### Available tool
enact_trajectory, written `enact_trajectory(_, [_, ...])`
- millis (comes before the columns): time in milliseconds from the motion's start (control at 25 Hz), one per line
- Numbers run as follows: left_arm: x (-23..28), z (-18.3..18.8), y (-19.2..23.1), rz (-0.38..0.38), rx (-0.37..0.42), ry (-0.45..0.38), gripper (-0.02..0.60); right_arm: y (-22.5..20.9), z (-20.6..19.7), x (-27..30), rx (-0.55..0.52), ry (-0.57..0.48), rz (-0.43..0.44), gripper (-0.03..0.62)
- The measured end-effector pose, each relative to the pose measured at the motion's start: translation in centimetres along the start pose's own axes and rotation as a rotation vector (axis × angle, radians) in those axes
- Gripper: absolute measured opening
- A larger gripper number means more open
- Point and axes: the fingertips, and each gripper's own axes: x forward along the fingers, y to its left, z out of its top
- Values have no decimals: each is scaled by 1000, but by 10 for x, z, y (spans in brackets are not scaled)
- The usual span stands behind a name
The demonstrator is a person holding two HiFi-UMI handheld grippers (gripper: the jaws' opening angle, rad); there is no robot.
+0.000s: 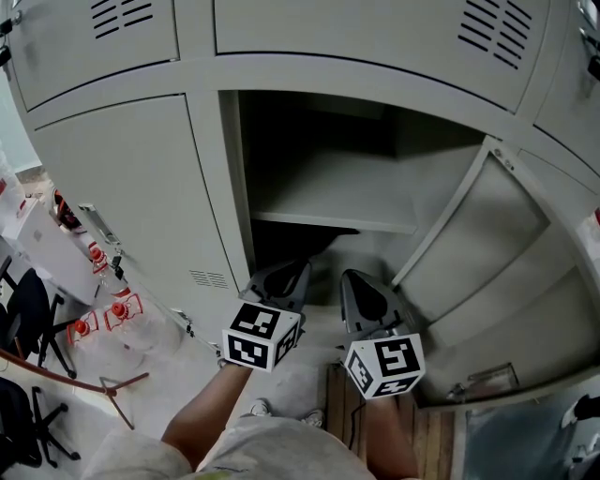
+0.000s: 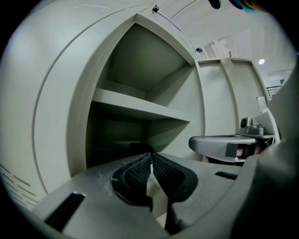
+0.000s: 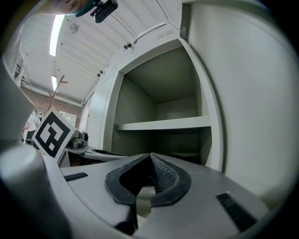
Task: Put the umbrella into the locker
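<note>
I have both tools parked level in front of the open locker (image 1: pixel 141 178), side by side and close together. The left hand-held gripper (image 2: pixel 152 156) is closed: in its own view the two ribbed pads (image 2: pixel 135 172) meet at the tips with nothing between them. The right hand-held gripper (image 3: pixel 150 156) is closed too, its tips pressed together and empty. From the head view, each one's marker cube sits nearest me, the left cube (image 1: pixel 261 336) slightly higher in the picture than the right cube (image 1: pixel 384 366), and my bare left forearm (image 1: pixel 202 427) runs up to the left tool.

The locker's door (image 1: pixel 478 244) is swung wide to the right. Inside, one shelf (image 1: pixel 347 202) splits the space into an upper and a lower compartment, and the upper one looks bare. The umbrella (image 2: pixel 140 148) shows only as a dark, low shape in the shadowed lower compartment under the shelf, just beyond the left tool's tips in its own view. I can't make out how it lies, or whether it touches the back wall. Neither tool is touching it.

The neighbouring locker doors around the open one are shut, with vent slots (image 1: pixel 122 14) in the upper row. Off to the left, on the floor, stand some red-capped bottles (image 1: pixel 117 309), with a black chair (image 1: pixel 28 314) further left.
</note>
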Motion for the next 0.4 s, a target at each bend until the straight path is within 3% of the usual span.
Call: enact_trajectory(400, [1, -3, -2, -4, -3, 11, 20, 0, -1, 1, 2, -3, 0, 3])
